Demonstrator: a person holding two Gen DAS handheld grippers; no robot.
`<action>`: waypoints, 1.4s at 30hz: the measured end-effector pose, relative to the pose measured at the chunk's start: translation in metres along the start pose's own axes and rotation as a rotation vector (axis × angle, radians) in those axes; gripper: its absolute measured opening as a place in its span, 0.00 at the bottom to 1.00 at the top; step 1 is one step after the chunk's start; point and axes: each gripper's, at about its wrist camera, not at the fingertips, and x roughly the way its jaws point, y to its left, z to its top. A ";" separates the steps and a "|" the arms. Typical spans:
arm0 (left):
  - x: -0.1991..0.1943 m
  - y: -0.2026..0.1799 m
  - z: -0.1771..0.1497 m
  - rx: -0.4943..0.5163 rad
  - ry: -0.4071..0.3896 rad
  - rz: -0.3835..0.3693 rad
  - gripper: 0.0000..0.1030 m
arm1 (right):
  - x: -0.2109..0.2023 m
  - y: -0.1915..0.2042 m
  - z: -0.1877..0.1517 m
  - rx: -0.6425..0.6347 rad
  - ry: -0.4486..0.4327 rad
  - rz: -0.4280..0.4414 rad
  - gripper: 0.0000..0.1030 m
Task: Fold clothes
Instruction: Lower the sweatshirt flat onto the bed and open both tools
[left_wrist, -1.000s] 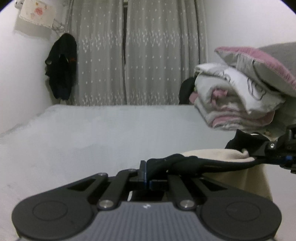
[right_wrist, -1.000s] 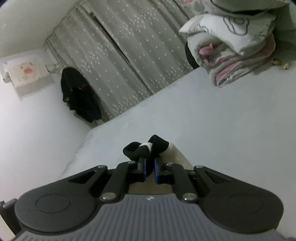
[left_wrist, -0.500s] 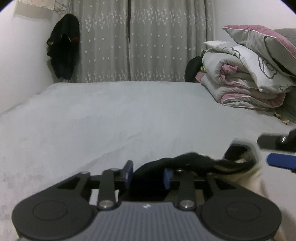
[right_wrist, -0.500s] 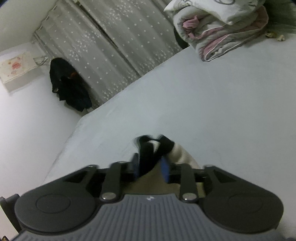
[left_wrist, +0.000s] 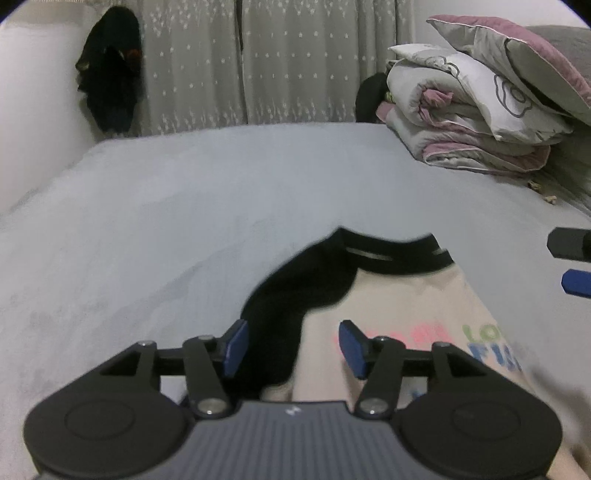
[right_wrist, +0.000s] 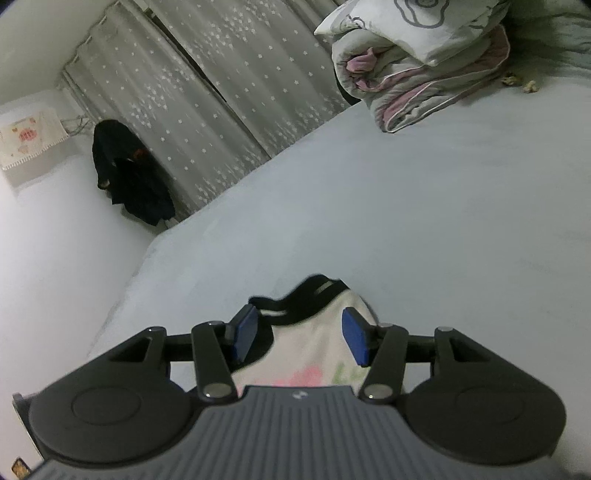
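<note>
A cream T-shirt with a black collar, a black sleeve and coloured lettering lies on the grey bed. My left gripper hovers over its black sleeve. Its jaws are opening, and the cloth lies below and between the blue pads, which do not press on it. My right gripper stands over the collar end of the T-shirt. Its jaws are also opening, with no cloth pinched. The right gripper's fingertips show at the right edge of the left wrist view.
A folded quilt stack topped by a pillow sits at the bed's far right. Small scraps lie beside it. Grey curtains hang behind the bed, and dark clothing hangs on the left wall.
Both grippers were shut on the T-shirt's black edge and held it up between them. Both have since opened, and the T-shirt has dropped flat on the bed. Both views have tipped downward.
</note>
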 end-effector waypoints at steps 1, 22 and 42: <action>-0.005 0.000 -0.005 -0.005 0.010 -0.003 0.54 | -0.004 -0.001 -0.001 -0.001 0.004 -0.007 0.54; -0.084 -0.003 -0.071 -0.041 0.075 -0.078 0.56 | -0.060 -0.009 -0.063 0.000 0.082 -0.038 0.54; -0.123 0.020 -0.157 -0.263 0.126 -0.286 0.56 | -0.097 -0.055 -0.128 -0.086 0.128 -0.080 0.54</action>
